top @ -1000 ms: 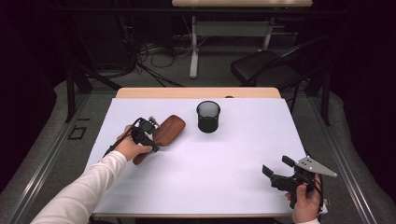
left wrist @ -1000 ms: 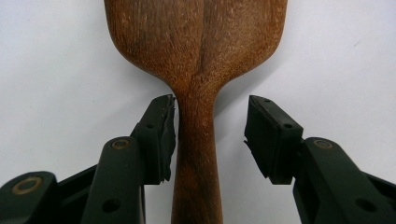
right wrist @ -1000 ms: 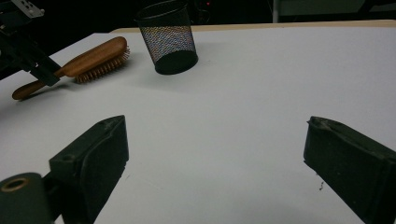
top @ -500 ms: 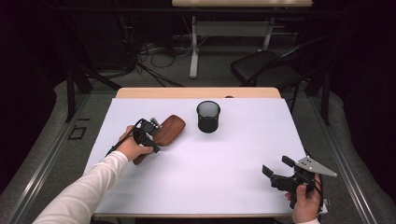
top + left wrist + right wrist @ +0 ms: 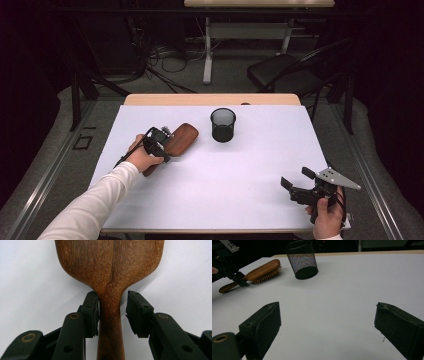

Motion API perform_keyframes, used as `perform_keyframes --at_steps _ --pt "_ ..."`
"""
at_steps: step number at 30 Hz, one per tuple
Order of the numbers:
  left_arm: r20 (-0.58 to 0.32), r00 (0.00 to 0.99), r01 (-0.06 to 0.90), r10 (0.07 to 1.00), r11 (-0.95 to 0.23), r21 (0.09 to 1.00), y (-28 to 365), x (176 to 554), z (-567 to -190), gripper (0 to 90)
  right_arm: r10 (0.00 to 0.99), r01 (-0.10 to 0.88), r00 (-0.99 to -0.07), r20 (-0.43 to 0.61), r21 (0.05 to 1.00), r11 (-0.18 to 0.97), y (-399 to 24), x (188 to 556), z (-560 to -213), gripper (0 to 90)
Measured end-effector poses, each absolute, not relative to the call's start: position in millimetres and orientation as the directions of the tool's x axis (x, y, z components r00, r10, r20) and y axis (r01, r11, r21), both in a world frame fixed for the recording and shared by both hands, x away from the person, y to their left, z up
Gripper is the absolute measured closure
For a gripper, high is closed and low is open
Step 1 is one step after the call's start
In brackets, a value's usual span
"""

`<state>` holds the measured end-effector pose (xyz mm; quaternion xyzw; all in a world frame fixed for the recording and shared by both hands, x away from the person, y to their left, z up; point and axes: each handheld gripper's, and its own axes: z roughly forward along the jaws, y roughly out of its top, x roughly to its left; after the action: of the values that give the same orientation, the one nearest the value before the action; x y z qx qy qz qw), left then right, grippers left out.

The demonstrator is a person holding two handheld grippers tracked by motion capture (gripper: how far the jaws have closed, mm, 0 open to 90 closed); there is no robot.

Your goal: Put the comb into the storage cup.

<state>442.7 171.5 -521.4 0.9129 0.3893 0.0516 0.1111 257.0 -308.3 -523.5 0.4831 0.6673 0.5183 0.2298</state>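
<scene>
From above, the left gripper sits over a wooden hairbrush left of the mesh cup. Its own view shows jaws straddling the handle, one seemingly touching. The right gripper is spread wide.

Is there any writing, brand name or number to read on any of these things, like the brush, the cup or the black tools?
None can be read.
Hairbrush: bare wood grain, no mark.
Mesh cup: plain black mesh, no label.
Left gripper and right gripper: black jaws with screws only, no lettering.
Table: plain white.
</scene>
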Motion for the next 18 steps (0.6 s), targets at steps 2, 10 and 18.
perform_keyframes --at_steps 2,10,18 --pt "0.015 0.695 0.696 0.719 -0.677 0.240 170.8 443.1 -521.8 62.5 0.883 0.406 -0.427 0.196 0.914 -0.006 -308.5 257.1 -523.8 6.6" --pt "0.023 0.693 0.695 0.721 -0.676 0.247 170.3 443.4 -523.2 66.2 0.882 0.421 -0.429 0.195 0.907 0.004 -309.6 256.5 -523.1 6.8" --pt "0.012 0.688 0.701 0.726 -0.668 0.250 173.5 443.2 -526.2 69.8 0.883 0.409 -0.426 0.197 0.912 -0.006 -309.0 257.2 -523.9 6.9"
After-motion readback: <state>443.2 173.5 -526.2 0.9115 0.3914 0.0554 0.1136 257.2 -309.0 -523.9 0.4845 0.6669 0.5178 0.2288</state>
